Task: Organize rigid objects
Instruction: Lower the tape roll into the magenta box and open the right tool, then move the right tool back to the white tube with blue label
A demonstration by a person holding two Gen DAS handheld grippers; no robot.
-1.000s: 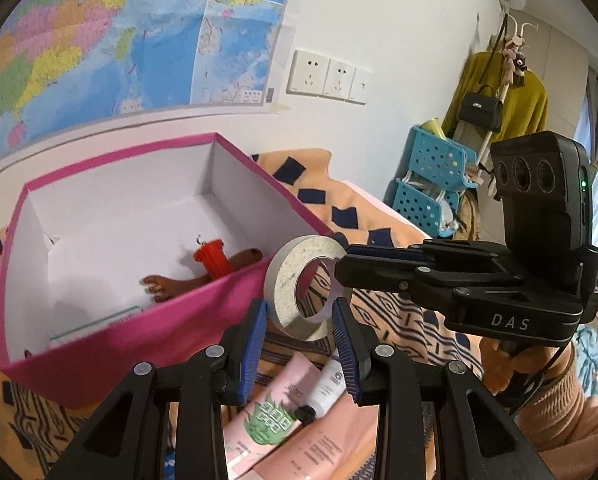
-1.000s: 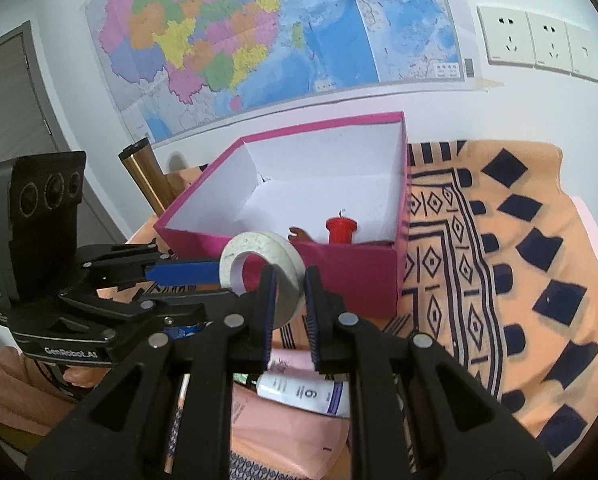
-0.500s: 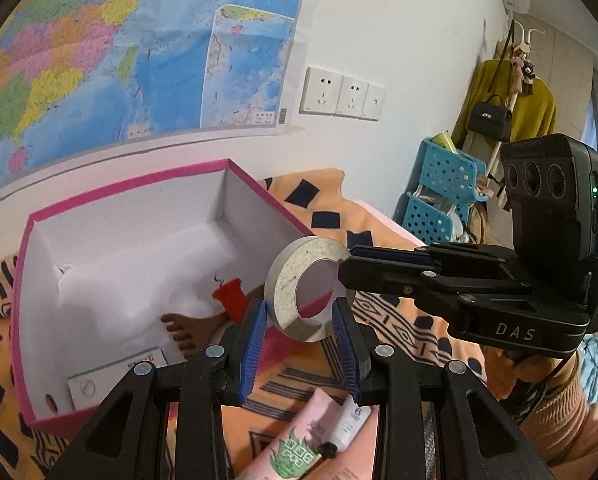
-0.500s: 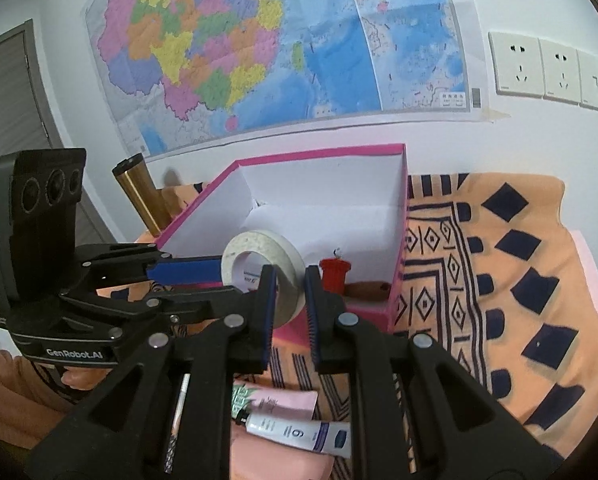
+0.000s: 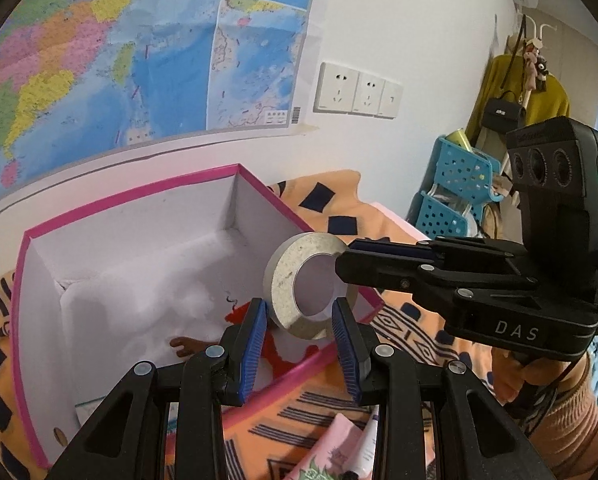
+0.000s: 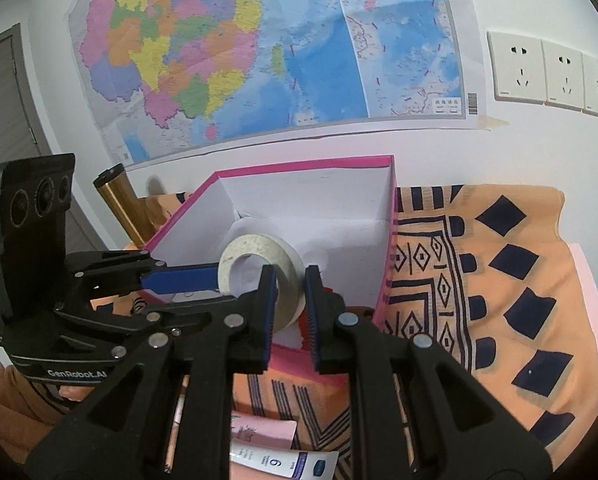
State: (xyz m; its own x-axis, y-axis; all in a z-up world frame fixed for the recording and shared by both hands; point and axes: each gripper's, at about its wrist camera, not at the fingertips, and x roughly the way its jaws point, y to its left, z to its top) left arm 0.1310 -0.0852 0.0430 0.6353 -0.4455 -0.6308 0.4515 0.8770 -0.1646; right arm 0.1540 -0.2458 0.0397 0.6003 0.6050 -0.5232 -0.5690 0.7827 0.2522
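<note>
A white roll of tape [image 5: 289, 280] is held upright over the near right corner of the pink box [image 5: 131, 196], which also shows in the right wrist view [image 6: 387, 240]. My right gripper [image 6: 291, 312] is shut on the roll of tape [image 6: 239, 256]; it also shows in the left wrist view [image 5: 349, 260]. My left gripper [image 5: 299, 334] stands around the roll's lower edge with its pads at both sides; touch is unclear. It also shows in the right wrist view [image 6: 187, 280]. A red object [image 5: 235, 314] and a brown figure [image 5: 189, 344] lie in the box.
Tubes and pink packets [image 5: 339, 452] lie on the orange patterned cloth [image 6: 499, 280] in front of the box. A gold cylinder [image 6: 127, 212] stands behind the box on the left. Blue baskets [image 5: 455, 196] stand at the right. The wall is close behind.
Both grippers have risen and moved forward with the roll of tape, from in front of the box's near wall to above its near right corner.
</note>
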